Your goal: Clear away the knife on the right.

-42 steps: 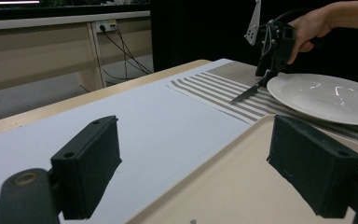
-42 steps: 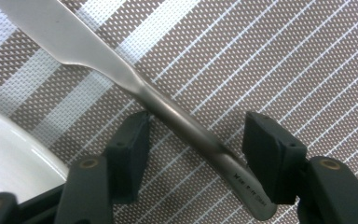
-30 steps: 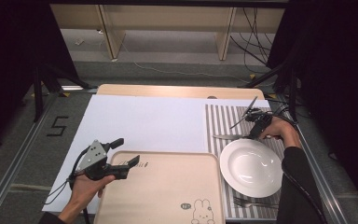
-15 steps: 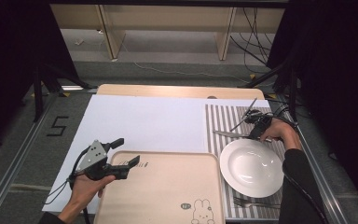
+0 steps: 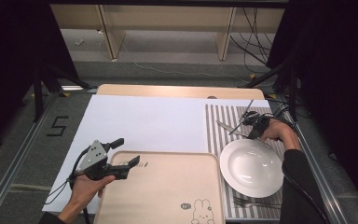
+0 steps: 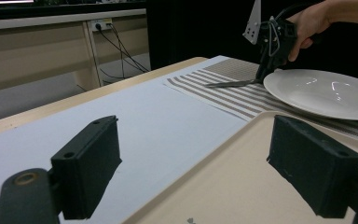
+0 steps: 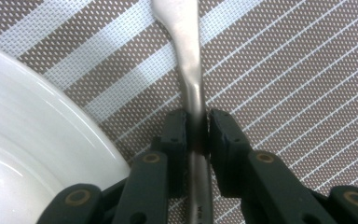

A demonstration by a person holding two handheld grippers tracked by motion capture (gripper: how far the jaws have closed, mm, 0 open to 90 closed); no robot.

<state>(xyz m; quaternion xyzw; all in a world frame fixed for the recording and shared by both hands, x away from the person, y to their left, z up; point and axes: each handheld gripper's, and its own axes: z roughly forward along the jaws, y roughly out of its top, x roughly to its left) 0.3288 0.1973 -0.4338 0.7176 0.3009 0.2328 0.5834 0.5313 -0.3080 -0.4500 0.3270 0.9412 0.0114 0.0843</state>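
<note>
My right gripper is shut on the handle of a metal utensil, whose far end lies low over the striped placemat. In the high view this gripper stands at the far rim of the white plate, with the utensil pointing left. My left gripper stands open over the far left corner of the beige tray. Nothing is between its jaws in the left gripper view, where the tray lies under the gripper.
A fork lies on the placemat in front of the plate. A white sheet covers the table's middle and left. Shelving and cables stand beyond the far edge.
The right hand has shifted a little with the utensil in its gripper. The left hand and its gripper have stayed where they were.
</note>
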